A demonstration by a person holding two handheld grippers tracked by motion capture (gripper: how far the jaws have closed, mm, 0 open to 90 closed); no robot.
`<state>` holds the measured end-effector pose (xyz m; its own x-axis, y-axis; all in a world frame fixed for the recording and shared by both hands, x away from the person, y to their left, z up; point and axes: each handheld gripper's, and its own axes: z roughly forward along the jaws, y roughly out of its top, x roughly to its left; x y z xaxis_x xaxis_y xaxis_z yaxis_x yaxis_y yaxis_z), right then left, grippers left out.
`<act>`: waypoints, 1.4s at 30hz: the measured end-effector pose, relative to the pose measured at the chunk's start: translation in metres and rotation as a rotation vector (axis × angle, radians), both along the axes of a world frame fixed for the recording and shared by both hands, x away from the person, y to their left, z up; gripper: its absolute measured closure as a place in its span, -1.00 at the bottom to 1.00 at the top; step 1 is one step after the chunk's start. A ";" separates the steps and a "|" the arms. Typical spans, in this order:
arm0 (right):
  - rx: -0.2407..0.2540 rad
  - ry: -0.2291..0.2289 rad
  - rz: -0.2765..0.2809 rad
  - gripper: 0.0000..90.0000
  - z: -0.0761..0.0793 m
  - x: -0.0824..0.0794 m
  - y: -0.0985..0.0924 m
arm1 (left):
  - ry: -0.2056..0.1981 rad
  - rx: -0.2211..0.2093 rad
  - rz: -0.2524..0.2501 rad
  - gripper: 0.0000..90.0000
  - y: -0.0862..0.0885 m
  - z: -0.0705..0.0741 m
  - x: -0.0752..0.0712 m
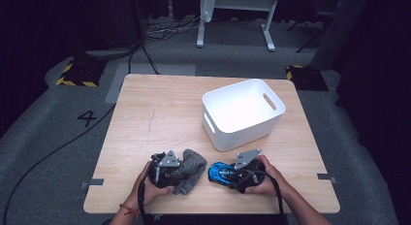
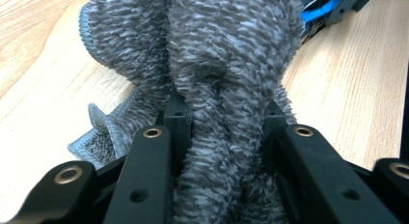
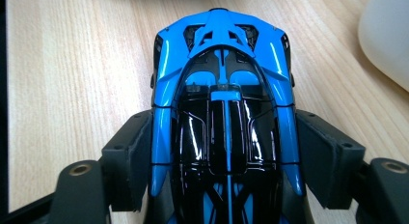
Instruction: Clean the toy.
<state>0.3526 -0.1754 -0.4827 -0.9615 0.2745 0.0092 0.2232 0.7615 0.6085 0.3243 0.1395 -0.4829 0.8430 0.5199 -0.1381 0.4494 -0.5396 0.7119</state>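
Observation:
A fuzzy grey cloth (image 1: 192, 167) lies bunched on the wooden table (image 1: 155, 113) near its front edge. My left gripper (image 1: 173, 172) is shut on it; in the left gripper view the cloth (image 2: 217, 60) is pinched into a fold between the black jaws (image 2: 222, 120). Just right of the cloth sits a blue and black toy car (image 1: 219, 172). My right gripper (image 1: 231, 176) comes at it from the right. In the right gripper view both pads (image 3: 140, 147) lie against the sides of the car (image 3: 223, 69), whose far end points away from the camera.
A white plastic bin (image 1: 242, 133) with handle slots stands behind the car, right of the table's middle; its rounded corner (image 3: 386, 35) shows in the right gripper view. Cables and a stand's white legs lie on the floor beyond the table.

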 end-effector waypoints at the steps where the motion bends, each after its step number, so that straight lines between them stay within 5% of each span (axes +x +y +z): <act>1: 0.013 -0.002 -0.006 -0.36 0.000 0.000 -0.002 | -0.001 -0.005 0.000 0.50 -0.001 0.000 0.000; 12: 0.143 -0.023 -0.047 -0.36 0.013 -0.005 -0.027 | -0.044 -0.017 -0.018 0.52 -0.015 0.011 0.004; 18: 0.266 -0.036 -0.076 -0.36 0.022 -0.007 -0.044 | -0.130 -0.159 -0.043 0.52 -0.024 0.035 0.006; 21: 0.291 -0.045 -0.073 -0.36 0.025 -0.009 -0.046 | -0.185 -0.158 -0.058 0.52 -0.041 0.047 0.008; 25: 0.312 -0.041 -0.038 -0.36 0.027 -0.014 -0.044 | -0.189 -0.133 -0.081 0.53 -0.066 0.048 0.021; 31: 0.338 -0.035 -0.020 -0.36 0.028 -0.018 -0.048 | -0.186 -0.173 -0.008 0.53 -0.076 0.043 0.040; 42: 0.395 -0.083 -0.038 -0.36 0.043 -0.020 -0.066 | -0.165 -0.233 -0.092 0.56 -0.067 0.051 0.019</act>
